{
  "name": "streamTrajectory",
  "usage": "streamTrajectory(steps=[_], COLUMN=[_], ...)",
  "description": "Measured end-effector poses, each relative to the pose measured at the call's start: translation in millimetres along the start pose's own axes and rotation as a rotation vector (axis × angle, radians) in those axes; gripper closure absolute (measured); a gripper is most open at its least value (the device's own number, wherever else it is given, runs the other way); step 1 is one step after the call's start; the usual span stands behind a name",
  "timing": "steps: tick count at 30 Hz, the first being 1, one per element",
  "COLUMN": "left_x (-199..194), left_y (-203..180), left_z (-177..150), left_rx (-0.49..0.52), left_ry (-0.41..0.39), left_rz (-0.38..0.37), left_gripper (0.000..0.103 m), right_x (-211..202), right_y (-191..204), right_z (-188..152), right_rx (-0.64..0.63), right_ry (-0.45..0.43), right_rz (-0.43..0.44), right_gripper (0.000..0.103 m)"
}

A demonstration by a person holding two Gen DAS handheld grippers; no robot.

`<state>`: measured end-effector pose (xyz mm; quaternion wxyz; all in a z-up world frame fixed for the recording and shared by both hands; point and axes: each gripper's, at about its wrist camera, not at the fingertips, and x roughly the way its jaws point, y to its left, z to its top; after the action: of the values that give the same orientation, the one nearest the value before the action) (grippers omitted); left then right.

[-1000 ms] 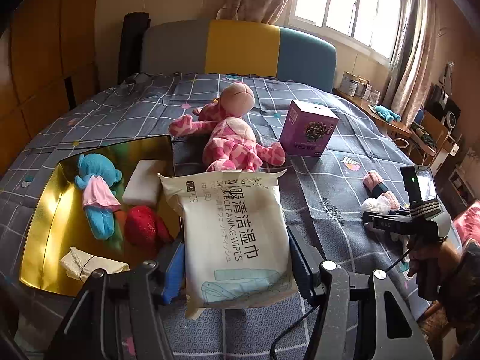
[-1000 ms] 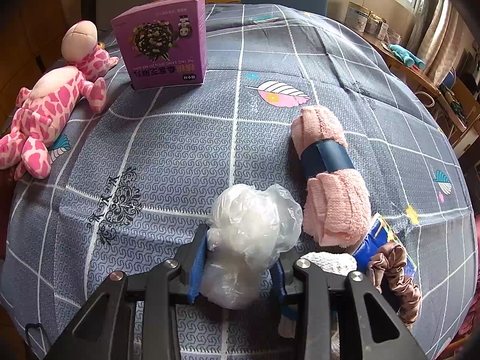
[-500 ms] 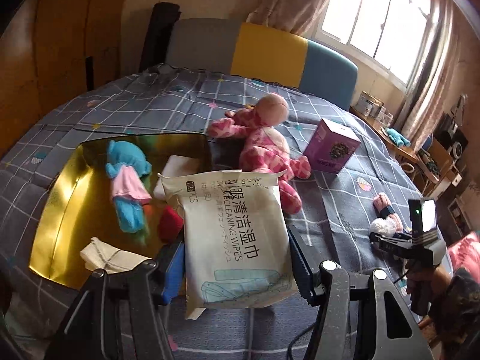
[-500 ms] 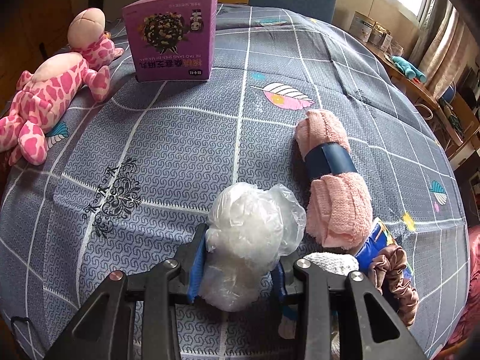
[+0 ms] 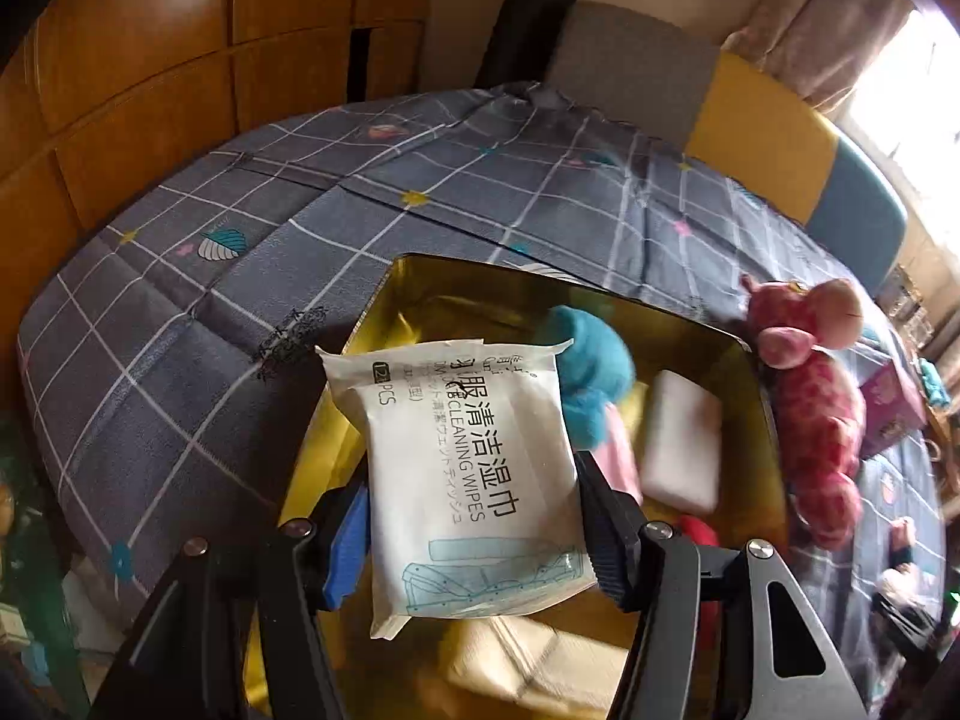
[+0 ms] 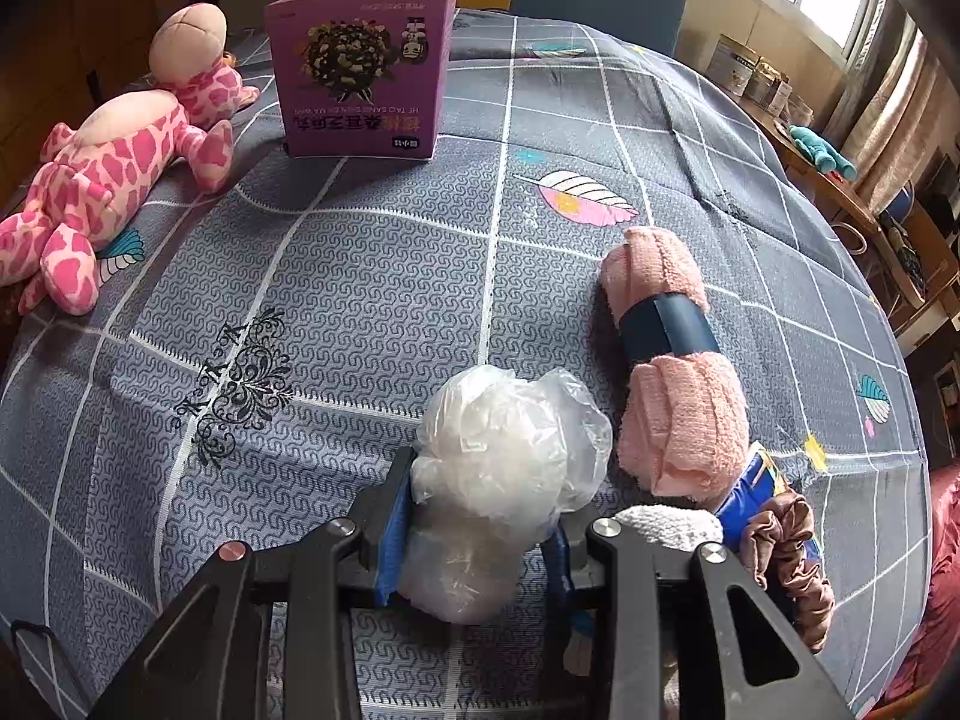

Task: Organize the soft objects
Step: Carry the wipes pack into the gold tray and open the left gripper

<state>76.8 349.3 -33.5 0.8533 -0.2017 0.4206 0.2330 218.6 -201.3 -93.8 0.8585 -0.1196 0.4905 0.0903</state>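
Left hand-held gripper (image 5: 474,516) clamps the wet wipes pack (image 5: 471,468), held above the gold box (image 5: 384,300) on the bed (image 5: 180,330). I'd lower it over the bare near-left corner, clear of the blue plush doll (image 5: 585,372) and white sponge (image 5: 684,444), before letting go. Right hand-held gripper (image 6: 480,528) squeezes the crumpled plastic bag (image 6: 510,450); rolled pink towel (image 6: 672,360) just right. Farther off: pink spotted plush (image 6: 114,180), purple box (image 6: 360,72).
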Motion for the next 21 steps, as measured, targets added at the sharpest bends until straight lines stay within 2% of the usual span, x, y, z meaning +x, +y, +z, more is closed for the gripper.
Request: streamTrajectory(steps=[4, 10, 12, 15, 21], left_x=[36.8, 68.4, 73.1, 65.8, 22.1], left_y=[0.2, -12.0, -12.2, -11.2, -15.0], left_z=[17.6, 33.3, 36.7, 39.1, 21.6], left_rx=[0.011, 0.067, 0.064, 0.064, 0.075], left_ry=[0.045, 0.060, 0.057, 0.012, -0.079], left_rz=[0.054, 0.080, 0.080, 0.096, 0.100], left_gripper=[0.041, 0.039, 0.033, 0.026, 0.026], right_x=[0.1, 0.3, 0.4, 1.0, 1.2], right_y=[-0.4, -0.4, -0.7, 0.0, 1.6], right_z=[-0.1, -0.7, -0.9, -0.5, 0.1], right_rx=[0.001, 0.002, 0.001, -0.002, -0.009], right_ry=[-0.001, -0.005, -0.006, -0.006, -0.007], right_rz=[0.000, -0.001, -0.001, -0.002, -0.010], right_gripper=[0.066, 0.066, 0.066, 0.066, 0.066])
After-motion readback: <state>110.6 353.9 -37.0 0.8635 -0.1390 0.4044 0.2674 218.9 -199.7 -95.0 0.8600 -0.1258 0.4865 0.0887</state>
